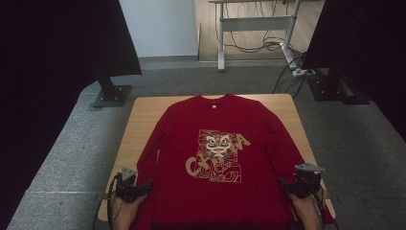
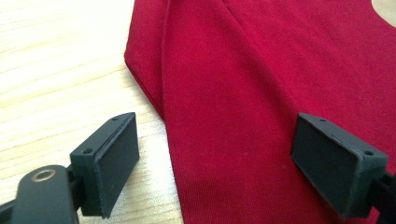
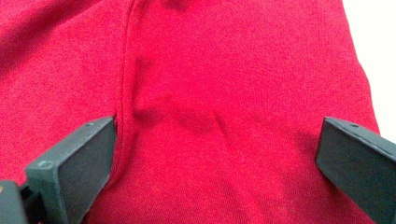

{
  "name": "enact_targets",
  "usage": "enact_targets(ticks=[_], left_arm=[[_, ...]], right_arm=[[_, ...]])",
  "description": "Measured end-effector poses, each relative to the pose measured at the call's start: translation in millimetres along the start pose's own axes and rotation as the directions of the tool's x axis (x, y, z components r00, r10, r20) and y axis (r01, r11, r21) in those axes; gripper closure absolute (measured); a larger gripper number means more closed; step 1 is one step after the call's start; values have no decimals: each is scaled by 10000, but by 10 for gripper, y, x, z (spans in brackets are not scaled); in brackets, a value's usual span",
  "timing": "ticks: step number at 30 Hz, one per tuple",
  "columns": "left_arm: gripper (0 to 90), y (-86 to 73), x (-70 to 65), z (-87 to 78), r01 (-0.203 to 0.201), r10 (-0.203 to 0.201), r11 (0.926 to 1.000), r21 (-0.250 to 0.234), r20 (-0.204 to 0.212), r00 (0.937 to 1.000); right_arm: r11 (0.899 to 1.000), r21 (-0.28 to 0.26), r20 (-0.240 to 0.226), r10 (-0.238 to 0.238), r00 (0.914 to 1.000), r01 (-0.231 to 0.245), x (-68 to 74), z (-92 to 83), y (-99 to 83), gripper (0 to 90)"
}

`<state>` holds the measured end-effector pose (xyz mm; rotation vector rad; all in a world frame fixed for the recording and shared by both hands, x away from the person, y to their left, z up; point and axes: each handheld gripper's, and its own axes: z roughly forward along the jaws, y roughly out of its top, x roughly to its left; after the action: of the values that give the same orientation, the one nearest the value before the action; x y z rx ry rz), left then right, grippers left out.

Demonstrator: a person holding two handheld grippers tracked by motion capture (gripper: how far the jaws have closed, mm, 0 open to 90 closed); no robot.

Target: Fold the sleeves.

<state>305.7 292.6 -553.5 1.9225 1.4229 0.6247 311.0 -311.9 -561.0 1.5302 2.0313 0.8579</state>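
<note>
Flat across the middle of the high view lies a red long-sleeved shirt [image 1: 218, 153], front up, collar toward the top of the frame and hem at the bottom edge, covering most of a pale wooden table [image 1: 139, 120]. Its sleeves run down along the body on both sides. On the chest sits a cream-coloured print [image 1: 218, 155] with a lion-dance face and blocky letters. The cloth is a fine, matte knit with a stitched seam line and soft folds; the table shows a light, straight grain.

At the lower left of the high view the left tongs [image 1: 143, 186] rest at the sleeve's edge, spread wide; in the left gripper view [image 2: 215, 154] one black rectangular pad stands over bare wood and the other over the red cloth, with nothing pinched. At the lower right the right tongs [image 1: 286, 184] are likewise spread; in the right gripper view [image 3: 215, 158] both pads stand apart over the cloth beside a seam, gripping nothing.

Grey carpet [image 1: 72, 158] surrounds the table.
</note>
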Motion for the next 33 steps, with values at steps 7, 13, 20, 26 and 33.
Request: enact_targets(ticks=[7, 13, 20, 26, 33], left_arm=[[144, 0, 1, 0, 31, -31, 10000, 5, -19, 10000], [127, 2, 2, 5, 74, -74, 10000, 35, -68, 9999], [115, 4, 3, 7, 100, -99, 9999, 58, -103, 9999], [105, 6, 6, 10, 105, -105, 9999, 77, -105, 9999], [113, 7, 12, 7, 168, -168, 9999, 16, -25, 9999]], right_arm=[[10000, -3, 1, -1, 10000, 1, 0, 0, -1, 0], [10000, -9, -3, -7, 10000, 7, 0, 0, -1, 0], [10000, -8, -6, -1, 10000, 1, 0, -1, -1, 0], [10000, -10, -8, -7, 10000, 7, 0, -1, -1, 0], [10000, -6, -18, -24, 10000, 24, 0, -1, -1, 0]])
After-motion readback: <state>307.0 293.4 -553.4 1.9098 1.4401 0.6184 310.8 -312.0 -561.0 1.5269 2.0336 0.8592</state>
